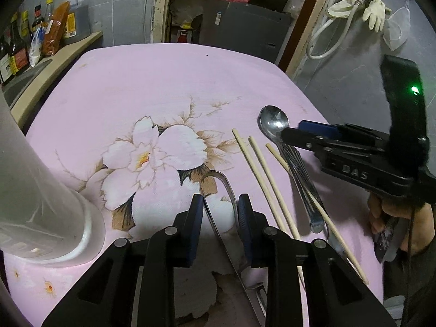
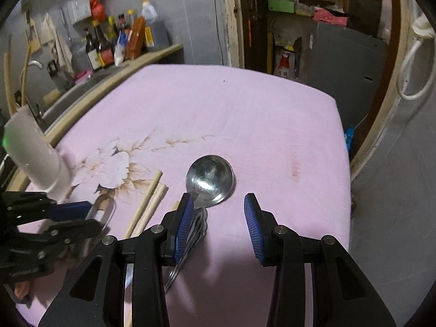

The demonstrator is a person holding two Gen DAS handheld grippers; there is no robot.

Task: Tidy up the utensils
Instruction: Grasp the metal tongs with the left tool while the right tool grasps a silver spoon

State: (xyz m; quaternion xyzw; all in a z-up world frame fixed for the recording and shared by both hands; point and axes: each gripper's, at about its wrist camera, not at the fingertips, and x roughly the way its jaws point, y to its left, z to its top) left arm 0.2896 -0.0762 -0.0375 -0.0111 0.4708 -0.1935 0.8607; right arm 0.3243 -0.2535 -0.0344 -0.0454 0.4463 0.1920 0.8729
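A steel spoon [image 1: 273,123] lies on the pink floral cloth [image 1: 163,87], bowl up, with more metal utensil handles [image 1: 305,188] beside it. Three wooden chopsticks [image 1: 261,179] lie to its left. A curved metal utensil handle [image 1: 227,188] and a thin blade run between my left gripper's [image 1: 220,212] open jaws. My right gripper [image 2: 219,212] is open just behind the spoon bowl [image 2: 209,181], its left pad over the handles [image 2: 194,231]. In the left wrist view it [image 1: 294,130] hovers over the spoon's neck. A white translucent holder [image 1: 35,190] stands at the left.
A counter [image 1: 54,57] with sauce bottles [image 1: 16,49] runs along the far left. A doorway with shelves [image 1: 223,5] is behind the table. Gloves and a hose [image 1: 362,8] hang on the right wall. The table's right edge [image 2: 343,147] drops to the floor.
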